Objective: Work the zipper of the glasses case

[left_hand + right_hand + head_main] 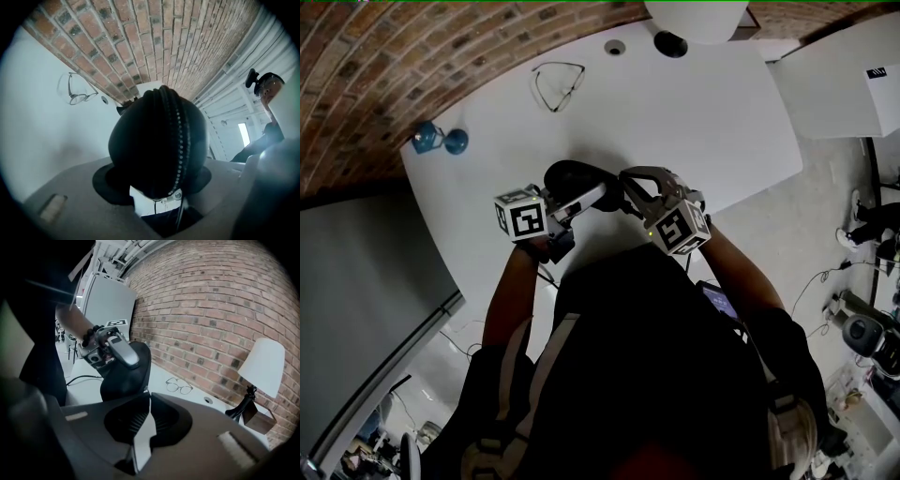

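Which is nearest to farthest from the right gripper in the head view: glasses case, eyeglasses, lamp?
From the right gripper:
1. glasses case: right at the gripper's tips, just left of them.
2. eyeglasses: lying on the table beyond the case, up and to the left.
3. lamp: at the table's far edge, top of the picture.

Eyeglasses (558,86) and a lamp (694,19) on white table (703,122)
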Available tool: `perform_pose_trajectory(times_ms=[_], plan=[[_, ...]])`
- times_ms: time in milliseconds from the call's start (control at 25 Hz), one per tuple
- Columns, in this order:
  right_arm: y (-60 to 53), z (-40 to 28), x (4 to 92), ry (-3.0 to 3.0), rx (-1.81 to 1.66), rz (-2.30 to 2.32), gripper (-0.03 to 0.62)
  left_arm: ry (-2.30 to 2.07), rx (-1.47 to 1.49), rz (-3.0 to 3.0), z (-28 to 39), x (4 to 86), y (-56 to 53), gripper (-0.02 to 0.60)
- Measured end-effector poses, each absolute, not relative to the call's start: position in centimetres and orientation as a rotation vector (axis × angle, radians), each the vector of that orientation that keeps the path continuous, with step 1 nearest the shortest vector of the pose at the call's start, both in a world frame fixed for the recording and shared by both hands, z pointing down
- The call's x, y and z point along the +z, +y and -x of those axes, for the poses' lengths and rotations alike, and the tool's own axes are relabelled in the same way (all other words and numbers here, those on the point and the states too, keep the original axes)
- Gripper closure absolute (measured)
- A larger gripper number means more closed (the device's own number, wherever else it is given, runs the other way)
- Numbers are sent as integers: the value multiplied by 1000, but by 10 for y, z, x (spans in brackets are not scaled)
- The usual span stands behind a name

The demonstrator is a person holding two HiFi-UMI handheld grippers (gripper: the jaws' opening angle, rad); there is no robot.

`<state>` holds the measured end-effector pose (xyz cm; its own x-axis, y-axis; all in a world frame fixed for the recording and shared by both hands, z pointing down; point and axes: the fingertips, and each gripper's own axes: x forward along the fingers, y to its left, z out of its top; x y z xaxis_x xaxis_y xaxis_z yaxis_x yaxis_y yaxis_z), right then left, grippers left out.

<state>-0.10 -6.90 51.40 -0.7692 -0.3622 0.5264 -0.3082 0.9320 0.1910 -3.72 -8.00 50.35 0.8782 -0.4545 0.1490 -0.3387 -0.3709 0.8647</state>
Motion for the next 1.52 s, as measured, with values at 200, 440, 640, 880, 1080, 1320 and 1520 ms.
perform_pose_trajectory(times_ms=[200,440,640,880,1080,1320,1520], plan=[[-66,1,516,-2501,-130,-458,582,-542,-55,-2020,25,510,-70,336],[-67,4,515,-2494,-145,-453,579,-507,85,-2076,13,518,-62,334],[-67,4,516,-2493,-144,-457,577,-479,132,-2086,9,522,-59,334],[-65,4,515,-2495,-163,-446,577,-432,251,-2114,-4,533,-46,334],[-64,5,514,-2496,-162,-439,574,-409,326,-2128,-9,540,-39,333],[-63,8,514,-2509,-148,-443,571,-364,474,-2165,-11,553,-27,333],[-64,9,511,-2514,-157,-443,571,-340,507,-2168,-14,555,-24,331]])
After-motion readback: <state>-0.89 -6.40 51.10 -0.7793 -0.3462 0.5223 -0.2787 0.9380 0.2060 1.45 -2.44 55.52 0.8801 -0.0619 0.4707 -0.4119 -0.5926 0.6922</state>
